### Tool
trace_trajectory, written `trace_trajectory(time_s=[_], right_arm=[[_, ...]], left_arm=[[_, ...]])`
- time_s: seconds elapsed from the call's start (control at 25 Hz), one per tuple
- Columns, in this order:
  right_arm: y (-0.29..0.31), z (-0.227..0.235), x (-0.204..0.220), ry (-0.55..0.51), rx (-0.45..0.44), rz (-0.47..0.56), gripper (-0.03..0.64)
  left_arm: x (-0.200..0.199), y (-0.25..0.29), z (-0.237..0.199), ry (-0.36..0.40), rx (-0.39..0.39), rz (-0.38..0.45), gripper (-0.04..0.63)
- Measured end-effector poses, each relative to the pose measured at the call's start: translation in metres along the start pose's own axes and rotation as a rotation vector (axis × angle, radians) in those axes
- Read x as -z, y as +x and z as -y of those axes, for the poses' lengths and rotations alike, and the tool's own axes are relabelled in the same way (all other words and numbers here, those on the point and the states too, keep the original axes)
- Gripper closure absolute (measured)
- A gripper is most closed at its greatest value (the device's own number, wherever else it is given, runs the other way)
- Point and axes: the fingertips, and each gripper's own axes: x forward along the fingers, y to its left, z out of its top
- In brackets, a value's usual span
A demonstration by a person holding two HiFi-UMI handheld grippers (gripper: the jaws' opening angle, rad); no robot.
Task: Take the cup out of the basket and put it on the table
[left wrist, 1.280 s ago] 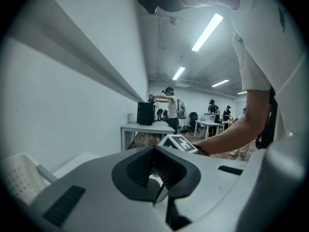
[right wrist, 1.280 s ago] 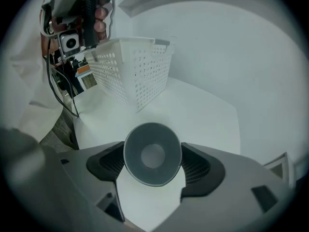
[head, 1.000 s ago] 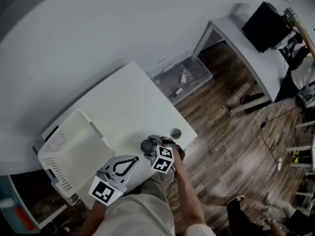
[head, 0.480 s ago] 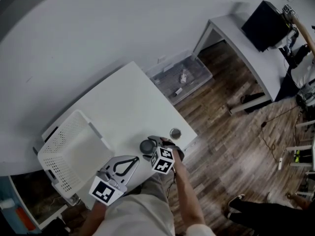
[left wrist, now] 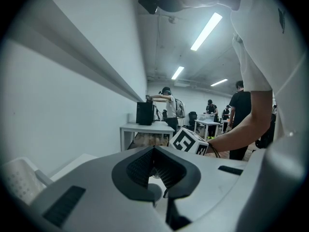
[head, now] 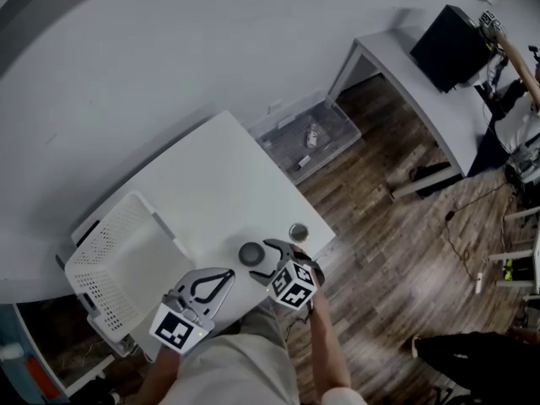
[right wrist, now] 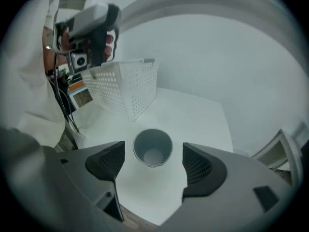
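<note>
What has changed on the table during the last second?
The right gripper has let go of the cup and drawn back toward the person; its fingers now stand apart, clear of it. The cup stands upright on the table. The left gripper, shut and empty, and the basket stayed where they were.

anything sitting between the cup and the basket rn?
Nothing. Only bare white table top lies between the cup and the basket. It shows clearest in the right gripper view.
</note>
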Motion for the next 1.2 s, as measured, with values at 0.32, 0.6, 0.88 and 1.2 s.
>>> trace_trajectory(time_s=[0.32,0.6,0.88,1.2], right_arm=[[-0.091,0.006,-0.065,0.135,0.123,0.343,0.247],[-0.162,0.005,-0.111,0.129,0.227,0.628,0.419],[-0.210,-0.009,-0.140,0.155,0.306,0.859,0.606],[-0.222,-0.019,-0.130,0.164,0.358,0.868,0.607]], left_arm=[[-0.014,-0.010,-0.010,0.000,-0.028,0.045,0.595],[-0.032,-0.021,-0.010,-0.030,-0.048,0.088,0.595],[-0.045,-0.032,-0.003,-0.027,-0.036,0.124,0.595],[-0.055,-0.036,0.007,-0.005,-0.013,0.154,0.595]])
